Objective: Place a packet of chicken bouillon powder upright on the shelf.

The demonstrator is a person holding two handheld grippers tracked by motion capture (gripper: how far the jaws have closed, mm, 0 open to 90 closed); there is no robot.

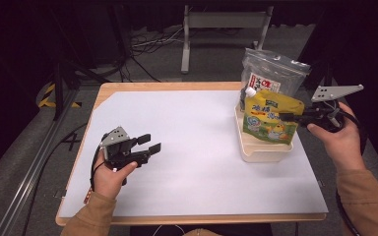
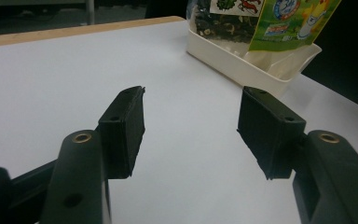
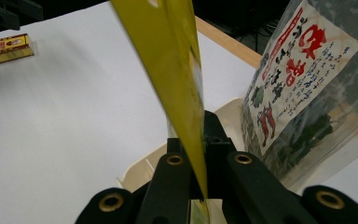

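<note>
White matte tabletop (image 1: 187, 147), glossy yellow pouch (image 1: 270, 118), cream tray (image 1: 263, 150)

table (image 1: 103, 93) | white sheet (image 1: 187, 147) on top | cream tray (image 1: 261, 153) right

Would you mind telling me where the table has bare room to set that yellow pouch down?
The white sheet is bare between the left gripper and the cream tray. The tray is crowded: the yellow pouch, clamped by the right gripper, and a clear bag.
</note>
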